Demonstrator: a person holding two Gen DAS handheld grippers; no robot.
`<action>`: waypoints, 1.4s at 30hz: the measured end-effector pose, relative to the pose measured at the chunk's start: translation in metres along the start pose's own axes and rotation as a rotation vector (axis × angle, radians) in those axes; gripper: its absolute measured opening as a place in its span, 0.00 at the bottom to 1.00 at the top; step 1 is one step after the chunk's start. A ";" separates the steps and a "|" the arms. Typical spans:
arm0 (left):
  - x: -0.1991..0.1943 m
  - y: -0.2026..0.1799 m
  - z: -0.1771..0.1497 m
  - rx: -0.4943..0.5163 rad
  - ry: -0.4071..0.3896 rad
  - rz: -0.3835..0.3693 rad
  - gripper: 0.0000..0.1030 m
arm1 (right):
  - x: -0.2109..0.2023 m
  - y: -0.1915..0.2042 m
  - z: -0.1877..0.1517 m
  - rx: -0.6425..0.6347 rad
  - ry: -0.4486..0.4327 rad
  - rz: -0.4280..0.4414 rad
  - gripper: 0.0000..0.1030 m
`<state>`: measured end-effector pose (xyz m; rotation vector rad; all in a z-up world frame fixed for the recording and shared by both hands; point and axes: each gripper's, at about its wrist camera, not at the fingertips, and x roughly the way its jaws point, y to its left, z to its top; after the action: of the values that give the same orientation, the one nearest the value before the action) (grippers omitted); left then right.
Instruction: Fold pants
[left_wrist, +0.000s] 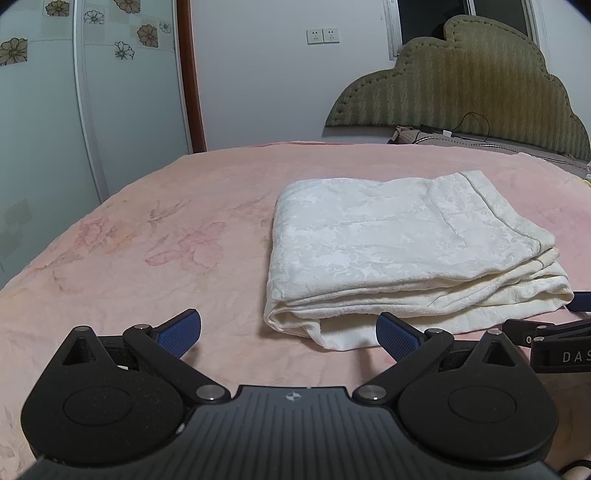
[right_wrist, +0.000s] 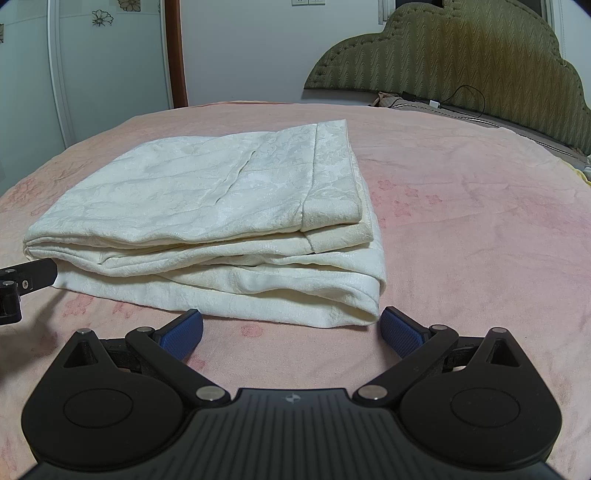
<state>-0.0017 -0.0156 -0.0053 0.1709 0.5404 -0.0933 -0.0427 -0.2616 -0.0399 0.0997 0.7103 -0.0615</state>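
— Cream pants (right_wrist: 207, 221) are seen folded into a layered stack on the pink bed (right_wrist: 461, 229).
— Both claws, left claw (left_wrist: 288, 336) and right claw (right_wrist: 291, 332), are spread wide (nothing gripped), held just before the stack's near edge.

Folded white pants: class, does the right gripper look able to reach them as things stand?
Probably yes. The right gripper is open, just short of the folded white pants' near edge, with only bare pink bedspread between.
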 end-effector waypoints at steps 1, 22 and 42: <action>0.000 0.000 0.000 -0.001 0.000 0.000 0.99 | 0.000 0.000 0.000 0.000 0.000 0.000 1.00; -0.002 0.007 0.003 -0.030 -0.007 0.000 0.99 | 0.000 0.000 0.000 0.000 0.000 0.000 1.00; -0.006 0.008 0.004 -0.034 -0.021 -0.012 0.99 | 0.000 0.000 0.000 0.000 0.000 0.000 1.00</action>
<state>-0.0035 -0.0081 0.0025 0.1334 0.5214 -0.0979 -0.0425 -0.2616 -0.0399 0.0995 0.7105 -0.0616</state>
